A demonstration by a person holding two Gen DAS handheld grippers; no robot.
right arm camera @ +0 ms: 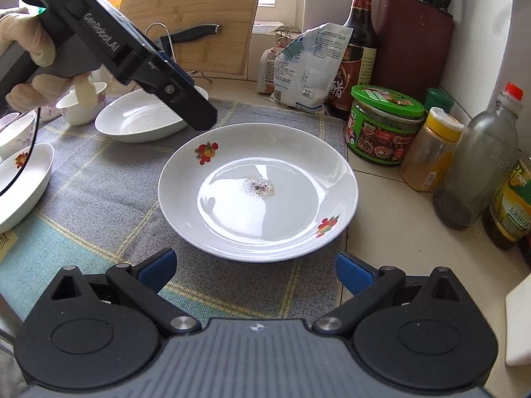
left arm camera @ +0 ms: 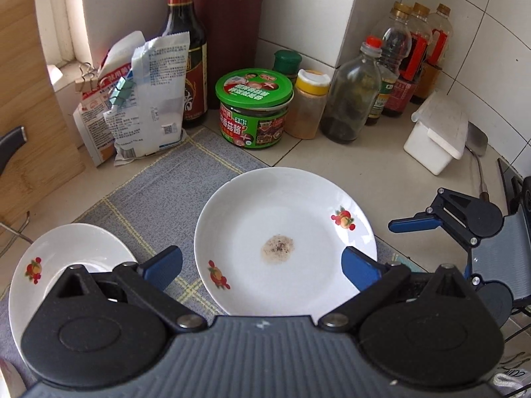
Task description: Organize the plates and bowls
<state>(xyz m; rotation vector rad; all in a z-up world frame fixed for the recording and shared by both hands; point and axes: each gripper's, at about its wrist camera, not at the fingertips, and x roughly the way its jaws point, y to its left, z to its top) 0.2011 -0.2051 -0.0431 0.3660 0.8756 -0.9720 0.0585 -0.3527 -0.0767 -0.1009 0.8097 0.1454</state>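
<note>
Left wrist view is showing my left gripper hanging above the near rim of the stained plate, jaws spread wide and grasping nothing. That plate is sitting on the grey checked mat, its far edge reaching onto the bare table, with a brown speckled smear at its centre. A second plate is lying on the mat left of the stained plate, partly under my left finger. My right gripper is hovering just beside the stained plate's edge, jaws also released and empty. Behind the stained plate a green-lidded jar is standing, with a yellow-capped spice jar just right of it. Far left of the stained plate, small bowls are waiting.
</note>
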